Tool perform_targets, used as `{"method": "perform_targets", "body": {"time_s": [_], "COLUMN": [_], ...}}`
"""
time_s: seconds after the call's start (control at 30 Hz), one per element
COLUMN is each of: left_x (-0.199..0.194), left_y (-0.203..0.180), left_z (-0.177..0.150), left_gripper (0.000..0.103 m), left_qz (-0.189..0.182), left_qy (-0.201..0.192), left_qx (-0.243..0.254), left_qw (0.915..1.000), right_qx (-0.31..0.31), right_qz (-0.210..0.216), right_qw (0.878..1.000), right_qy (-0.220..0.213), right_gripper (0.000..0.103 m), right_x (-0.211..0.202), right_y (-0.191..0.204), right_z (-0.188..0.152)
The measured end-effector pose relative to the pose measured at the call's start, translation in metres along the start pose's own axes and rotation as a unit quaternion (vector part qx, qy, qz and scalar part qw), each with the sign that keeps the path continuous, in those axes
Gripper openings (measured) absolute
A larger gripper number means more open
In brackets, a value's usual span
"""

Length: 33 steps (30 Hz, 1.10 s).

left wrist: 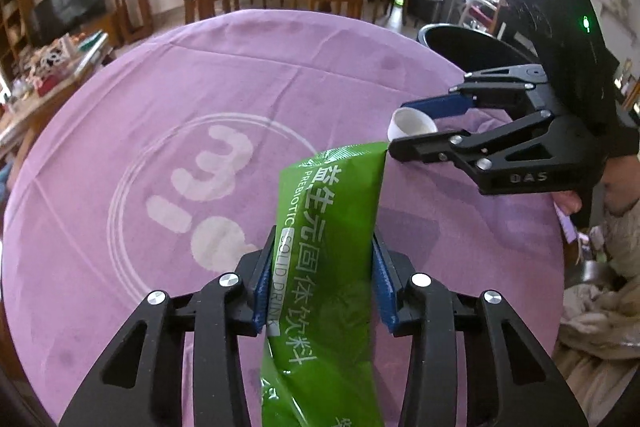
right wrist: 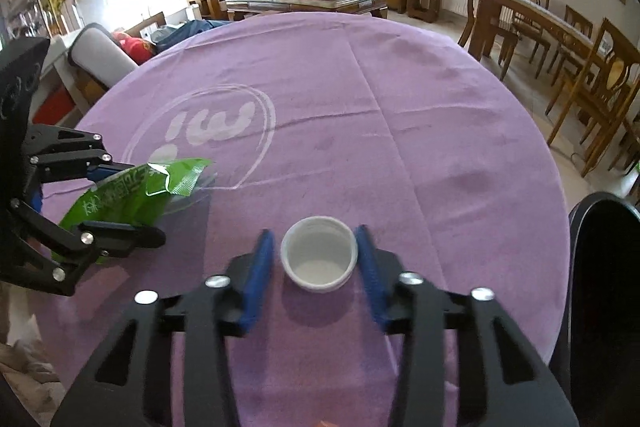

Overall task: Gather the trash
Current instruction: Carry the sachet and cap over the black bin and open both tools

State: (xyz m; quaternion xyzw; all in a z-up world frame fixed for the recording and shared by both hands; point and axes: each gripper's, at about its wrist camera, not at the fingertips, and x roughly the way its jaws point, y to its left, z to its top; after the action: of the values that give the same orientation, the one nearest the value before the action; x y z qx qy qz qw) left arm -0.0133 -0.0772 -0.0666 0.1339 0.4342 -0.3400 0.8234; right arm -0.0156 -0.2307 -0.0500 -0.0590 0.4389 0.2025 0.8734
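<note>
We had the left gripper (left wrist: 324, 267) clamped on the green packet (left wrist: 328, 267) and the right gripper (right wrist: 318, 259) pinching the white cup (right wrist: 319, 253); both wanted steady grips toward the black bin (left wrist: 472, 47).

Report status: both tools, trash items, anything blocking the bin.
Left tool shut on green packet. Right tool straddles white cup; contact unclear. Black bin past table edge, path clear.

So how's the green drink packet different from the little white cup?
The green drink packet is a flat, crinkled foil pouch with printed lettering; the white cup is round, rigid and plain. The packet is long and lies tilted; the cup is small, upright and open-topped. Each sits between a pair of tongs over the purple tablecloth.
</note>
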Motion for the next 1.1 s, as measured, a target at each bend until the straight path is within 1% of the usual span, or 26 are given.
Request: {"method": "perform_targets", "body": {"time_s": [0.13, 0.2, 0.27, 0.33, 0.43, 0.57, 0.63, 0.73, 0.93, 1.1], "left_x": [-0.010, -0.016, -0.024, -0.026, -0.027, -0.020, -0.013, 0.005, 0.048, 0.086], "left_y": [0.003, 0.000, -0.004, -0.012, -0.029, -0.060, -0.080, -0.110, -0.176, -0.222], "left_z": [0.001, 0.006, 0.013, 0.029, 0.049, 0.078, 0.096, 0.121, 0.165, 0.193], "left_gripper": [0.040, 0.040, 0.040, 0.040, 0.040, 0.040, 0.040, 0.040, 0.040, 0.040], "left_qz": [0.002, -0.003, -0.005, -0.011, -0.022, -0.043, -0.056, -0.082, -0.125, -0.145], "left_qy": [-0.019, -0.036, -0.054, -0.068, -0.085, -0.107, -0.116, -0.119, -0.117, -0.107], "left_qx": [-0.018, -0.032, -0.038, -0.040, -0.033, -0.018, -0.009, 0.004, 0.037, 0.057], "left_qw": [0.9996, 0.9989, 0.9978, 0.9968, 0.9956, 0.9932, 0.9916, 0.9894, 0.9846, 0.9820], "right_qx": [0.013, 0.025, 0.049, 0.080, 0.112, 0.157, 0.176, 0.207, 0.261, 0.299], "right_qz": [0.009, 0.022, 0.037, 0.051, 0.052, 0.035, 0.021, -0.003, -0.042, -0.066], "right_qw": [1.000, 0.999, 0.997, 0.992, 0.983, 0.966, 0.957, 0.944, 0.922, 0.908], "right_qy": [-0.009, -0.025, -0.052, -0.087, -0.135, -0.203, -0.229, -0.256, -0.281, -0.286], "right_gripper": [0.035, 0.035, 0.035, 0.035, 0.035, 0.035, 0.035, 0.035, 0.035, 0.035], "right_x": [-0.002, -0.008, -0.019, -0.036, -0.061, -0.101, -0.119, -0.142, -0.171, -0.179], "right_y": [-0.004, -0.009, -0.019, -0.034, -0.056, -0.090, -0.108, -0.138, -0.194, -0.231], "right_z": [-0.002, -0.002, 0.000, 0.001, 0.001, -0.008, -0.015, -0.028, -0.061, -0.087]}}
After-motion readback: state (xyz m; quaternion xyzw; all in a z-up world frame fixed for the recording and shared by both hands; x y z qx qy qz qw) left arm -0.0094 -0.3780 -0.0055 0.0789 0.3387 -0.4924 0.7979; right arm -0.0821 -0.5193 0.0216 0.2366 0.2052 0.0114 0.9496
